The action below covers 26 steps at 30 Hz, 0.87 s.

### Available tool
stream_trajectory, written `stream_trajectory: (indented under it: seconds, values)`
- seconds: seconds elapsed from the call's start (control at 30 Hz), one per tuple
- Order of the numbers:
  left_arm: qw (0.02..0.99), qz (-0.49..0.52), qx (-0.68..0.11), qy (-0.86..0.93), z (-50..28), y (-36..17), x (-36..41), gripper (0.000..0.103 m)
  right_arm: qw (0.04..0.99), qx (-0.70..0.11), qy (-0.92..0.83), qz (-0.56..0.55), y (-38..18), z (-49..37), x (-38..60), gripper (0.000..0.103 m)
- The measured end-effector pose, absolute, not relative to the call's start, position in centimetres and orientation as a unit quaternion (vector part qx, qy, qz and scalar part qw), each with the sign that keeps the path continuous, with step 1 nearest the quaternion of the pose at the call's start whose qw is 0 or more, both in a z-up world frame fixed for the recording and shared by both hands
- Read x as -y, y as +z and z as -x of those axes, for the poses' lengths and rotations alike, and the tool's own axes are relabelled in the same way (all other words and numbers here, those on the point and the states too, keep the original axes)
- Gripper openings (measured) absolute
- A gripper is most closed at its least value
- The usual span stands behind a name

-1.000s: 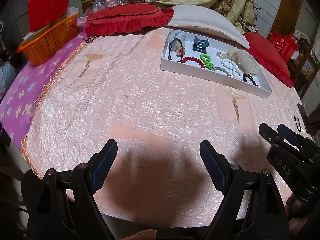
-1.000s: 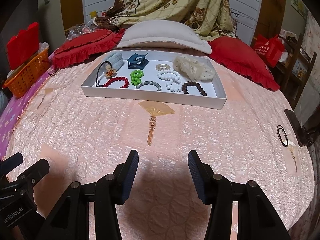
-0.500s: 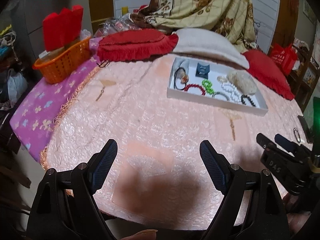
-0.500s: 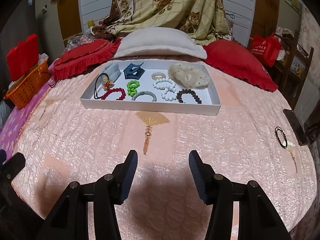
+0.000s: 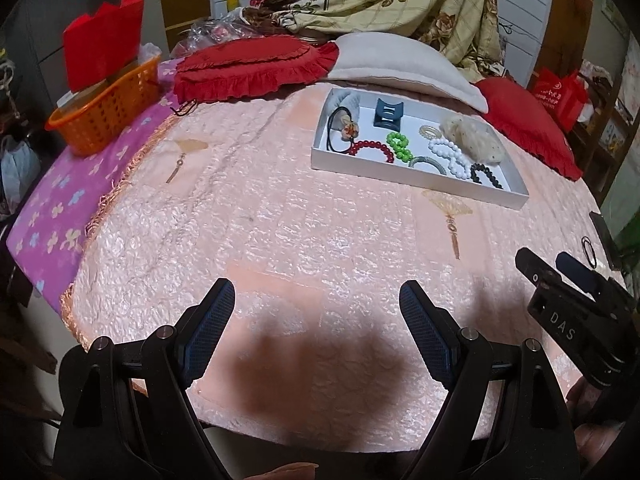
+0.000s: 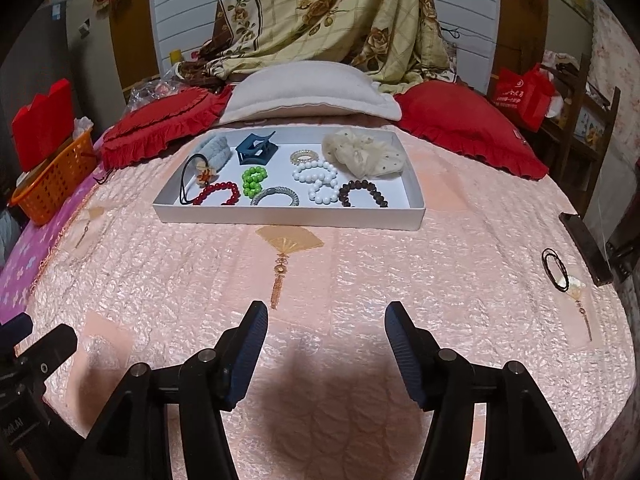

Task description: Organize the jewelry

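A white tray (image 6: 288,216) (image 5: 420,180) lies on the pink quilt toward the pillows. It holds a red bead bracelet (image 6: 218,194), green beads (image 6: 254,180), a silver bangle (image 6: 276,196), white pearl bracelets (image 6: 318,176), a dark bracelet (image 6: 362,194), a blue hair claw (image 6: 256,146) and a cream scrunchie (image 6: 362,152). A loose black hair tie (image 6: 555,269) (image 5: 589,251) lies at the quilt's right edge. My left gripper (image 5: 316,286) is open over the near quilt, holding nothing. My right gripper (image 6: 327,307) is opening, with nothing between its jaws.
An orange basket (image 5: 104,112) with a red box sits on a purple flowered cloth (image 5: 60,208) at the left. Red pillows (image 5: 256,68) and a cream pillow (image 5: 400,64) lie behind the tray. A dark flat object (image 6: 586,248) lies by the hair tie.
The right gripper's jaws have spread a little wider. Both views have tipped slightly upward, showing more of the room behind the bed. Nothing on the bed has moved.
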<state>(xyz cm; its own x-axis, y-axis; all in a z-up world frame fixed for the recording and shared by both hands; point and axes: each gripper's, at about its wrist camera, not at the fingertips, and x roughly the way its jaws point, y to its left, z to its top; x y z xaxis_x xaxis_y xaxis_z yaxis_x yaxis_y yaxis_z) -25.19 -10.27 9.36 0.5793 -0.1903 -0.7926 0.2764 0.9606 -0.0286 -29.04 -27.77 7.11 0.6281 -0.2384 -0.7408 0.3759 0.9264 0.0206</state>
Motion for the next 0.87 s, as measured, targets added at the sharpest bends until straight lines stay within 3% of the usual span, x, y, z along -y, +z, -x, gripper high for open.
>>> stream_trajectory:
  seconds: [0.87]
  values:
    - [0.888,-0.036,-0.442,-0.125,23.5,8.7,9.4,0.084,0.889,-0.427,-0.143,-0.087,6.1,27.0,26.4,0.059]
